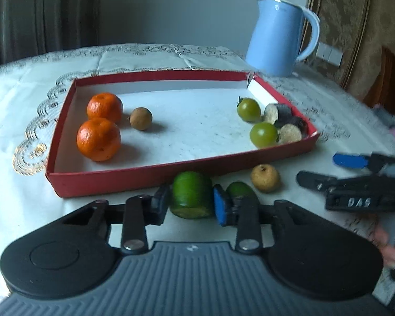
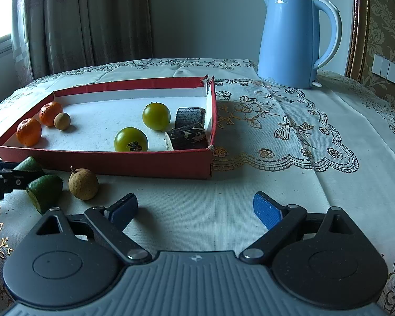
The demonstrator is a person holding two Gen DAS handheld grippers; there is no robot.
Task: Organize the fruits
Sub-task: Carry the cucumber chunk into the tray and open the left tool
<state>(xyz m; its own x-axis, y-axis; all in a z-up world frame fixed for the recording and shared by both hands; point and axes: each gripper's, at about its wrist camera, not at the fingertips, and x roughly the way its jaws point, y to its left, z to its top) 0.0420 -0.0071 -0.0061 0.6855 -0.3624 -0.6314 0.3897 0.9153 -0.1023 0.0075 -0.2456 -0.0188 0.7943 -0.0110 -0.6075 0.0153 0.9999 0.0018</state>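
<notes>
fingers of the left gripper (image 1: 191, 206) pinch a green fruit piece (image 1: 191, 197) on the tablecloth (image 2: 250, 184), at 6 o'clock of the red tray (image 1: 134, 177); its short axis runs toward the camera, cut face at the near end. a second green piece (image 1: 239, 189) and a longan (image 1: 265, 178) lie at 3 o'clock. right gripper (image 2: 194, 208) fingers spread, empty.

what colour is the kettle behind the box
Light blue, with a white-edged handle; the kettle shows best in the right wrist view.
</notes>
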